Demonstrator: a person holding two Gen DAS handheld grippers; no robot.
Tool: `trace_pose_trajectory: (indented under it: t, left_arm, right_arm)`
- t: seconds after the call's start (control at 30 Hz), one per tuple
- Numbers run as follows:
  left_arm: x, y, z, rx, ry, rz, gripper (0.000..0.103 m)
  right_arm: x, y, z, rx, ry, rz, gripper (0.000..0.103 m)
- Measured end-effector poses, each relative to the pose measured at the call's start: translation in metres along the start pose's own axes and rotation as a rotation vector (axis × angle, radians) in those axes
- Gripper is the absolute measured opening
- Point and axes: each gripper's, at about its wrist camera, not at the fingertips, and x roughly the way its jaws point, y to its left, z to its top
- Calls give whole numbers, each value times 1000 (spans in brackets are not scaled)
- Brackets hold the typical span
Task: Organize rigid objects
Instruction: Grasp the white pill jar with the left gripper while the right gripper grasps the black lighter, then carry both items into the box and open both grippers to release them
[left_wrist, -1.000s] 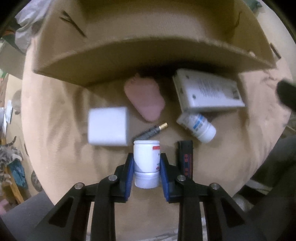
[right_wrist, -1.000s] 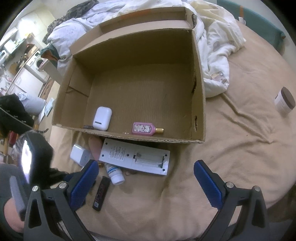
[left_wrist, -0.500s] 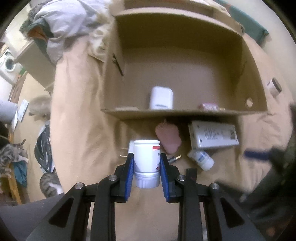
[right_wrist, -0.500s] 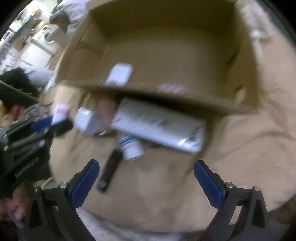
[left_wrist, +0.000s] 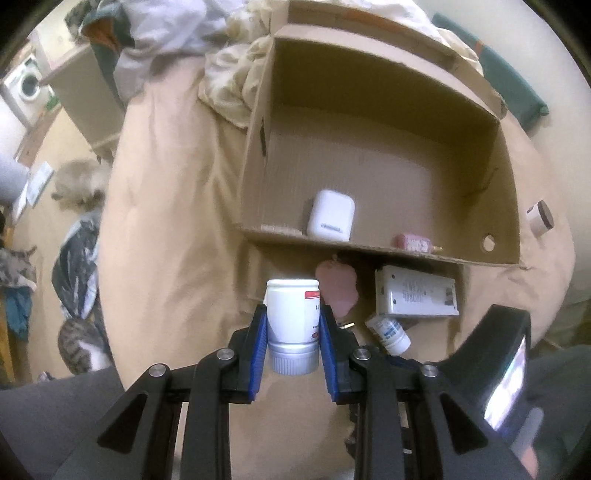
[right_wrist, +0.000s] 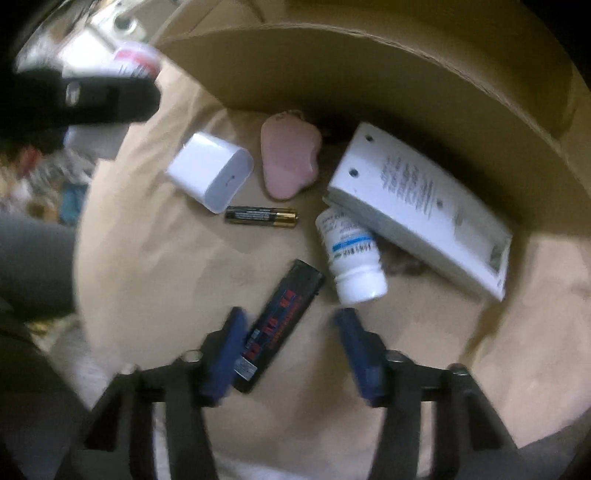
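Observation:
My left gripper (left_wrist: 293, 332) is shut on a white jar with a red label (left_wrist: 293, 314), held above the tan bedspread in front of the cardboard box (left_wrist: 373, 254). The box holds a white earbud case (left_wrist: 331, 216) and a pink bottle (left_wrist: 413, 242). My right gripper (right_wrist: 290, 332) points down, jaws closing over a black lighter (right_wrist: 280, 325) that lies between them, close to the left pad; no pad visibly presses it. Beside it lie a white pill bottle (right_wrist: 351, 254), a battery (right_wrist: 261, 215), a white charger cube (right_wrist: 210, 171), a pink pad (right_wrist: 290, 158) and a white flat device (right_wrist: 421, 206).
The box's near wall (right_wrist: 369, 74) rises just behind the loose items. A small brown-lidded jar (left_wrist: 540, 218) sits on the bedspread right of the box. Crumpled bedding (left_wrist: 236, 81) lies behind it. Cats (left_wrist: 79, 343) and clutter are on the floor at the left.
My left gripper has risen with the jar, so the whole box shows. My right gripper dropped toward the loose items and its jaws narrowed around the lighter.

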Motion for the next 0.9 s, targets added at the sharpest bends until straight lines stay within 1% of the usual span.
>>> trace_pose_trajectory:
  t: [0.07,0.13,0.17,0.33,0.5,0.57,0.7,0.77,0.9]
  left_arm:
    - [3,1,0,-8,14,-9,24]
    - [3,1,-1,-6,13,-5,24]
    - [2,1,-1,-3,8,0,24]
    - [0,1,-1,-3,-8,3,24]
    - [3,2,-2,1,-7,20,24]
    - [4,3,-2,0,-2,20,24]
    - [0,2,-2,8,-24,13,24]
    - [-8,0,0,25,-50,3,24]
    - [-26,-7,7,59,-113,15,24]
  right_arm:
    - [0,2,0,0,-9,-6,41]
    - [-3,1,-1,-1,-15,-8,24]
    - [-4,0,-1,7,-17,-2,22]
    - [-13,-5,-7,12,-24,51,21]
    - [-32,-10,-15,26,-47,84,21]
    - [-44,-19,-19,42,-63,106,20]
    - [-76,-33,-16,41,-124,126,21]
    - [-95,-43,-12,50,-161,134,21]
    - [-131,-66,1,70,-245,134,20]
